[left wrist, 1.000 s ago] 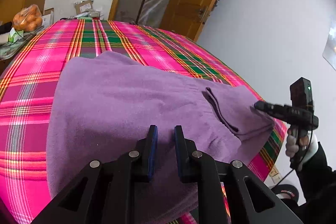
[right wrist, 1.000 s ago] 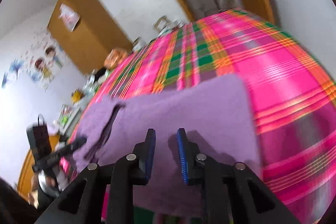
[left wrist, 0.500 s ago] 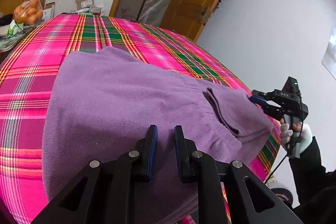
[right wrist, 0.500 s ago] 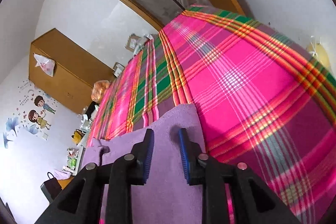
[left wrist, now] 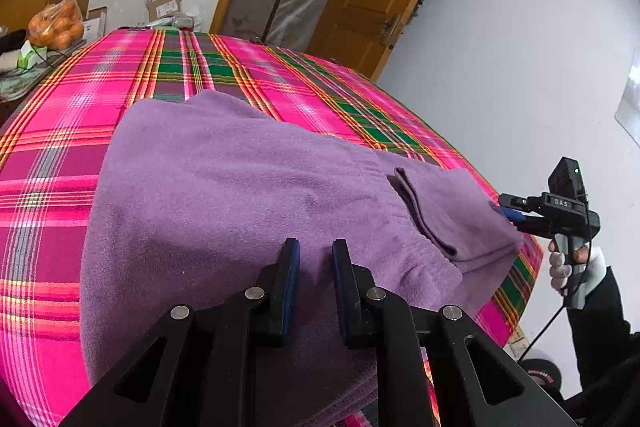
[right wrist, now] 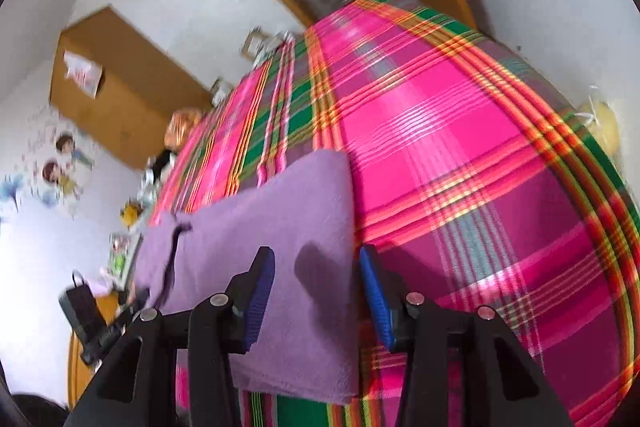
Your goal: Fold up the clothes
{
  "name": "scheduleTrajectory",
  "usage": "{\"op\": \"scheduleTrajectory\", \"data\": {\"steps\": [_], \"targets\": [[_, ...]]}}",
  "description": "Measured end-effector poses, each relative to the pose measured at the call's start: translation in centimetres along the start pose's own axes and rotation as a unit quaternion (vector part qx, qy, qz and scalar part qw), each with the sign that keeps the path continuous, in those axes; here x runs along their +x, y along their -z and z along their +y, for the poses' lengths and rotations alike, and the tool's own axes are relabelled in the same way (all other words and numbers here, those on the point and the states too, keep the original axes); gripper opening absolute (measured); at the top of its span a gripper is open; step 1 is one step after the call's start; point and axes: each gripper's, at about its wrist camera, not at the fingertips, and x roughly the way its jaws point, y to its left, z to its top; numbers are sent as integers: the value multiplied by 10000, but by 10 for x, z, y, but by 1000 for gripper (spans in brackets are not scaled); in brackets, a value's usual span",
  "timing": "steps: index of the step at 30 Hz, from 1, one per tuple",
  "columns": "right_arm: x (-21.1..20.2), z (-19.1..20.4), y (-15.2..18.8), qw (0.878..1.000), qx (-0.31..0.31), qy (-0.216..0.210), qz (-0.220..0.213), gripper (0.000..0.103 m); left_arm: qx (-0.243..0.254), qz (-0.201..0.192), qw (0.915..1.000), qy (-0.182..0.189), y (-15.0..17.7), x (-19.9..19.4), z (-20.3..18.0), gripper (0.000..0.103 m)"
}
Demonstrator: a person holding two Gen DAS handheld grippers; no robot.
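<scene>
We judged the purple fleece garment (left wrist: pixel 240 195) soft and limp, best gripped at its edge; right gripper (right wrist: pixel 316 291) jaws were opening astride that edge, left gripper (left wrist: pixel 316 267) fingers narrowly apart, empty.

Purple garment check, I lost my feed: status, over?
Left gripper narrow, empty. Right gripper opening, astride purple garment edge, not pinching. Garment flat on plaid cover. Nothing obstructing.

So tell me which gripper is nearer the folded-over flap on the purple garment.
Right. The right gripper sits at the flap's outer edge, jaws opening, no cloth between them. The left gripper hovers over the purple garment's middle, away from it.
</scene>
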Motion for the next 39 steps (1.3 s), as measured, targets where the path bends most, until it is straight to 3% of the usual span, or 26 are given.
{"op": "scheduleTrajectory", "data": {"steps": [4,12,16,19,21,24,32,39], "targets": [[-2,2,3,9987,-179,-52,464,45,-12,-6,10000,8,1,0,0,17],[-9,-9,12,9930,264,-531,1018,46,-101,-7,9999,92,0,0,5,17],[4,-15,11,9903,748,-880,769,46,-93,-10,9999,79,-1,0,5,17],[9,-10,13,9916,735,-857,640,39,-69,-11,10000,53,-1,1,5,17],[10,-7,15,9921,733,-854,546,23,-65,-11,10000,51,-1,1,5,17],[3,2,13,9926,684,-956,289,17,-72,-13,10000,59,-1,0,5,17],[-26,61,-8,9900,9,-1374,-317,16,-134,-81,9999,31,0,-2,6,17],[-23,133,-25,9828,-605,-1692,-433,15,-174,-201,9996,-60,2,-11,6,19]]}}
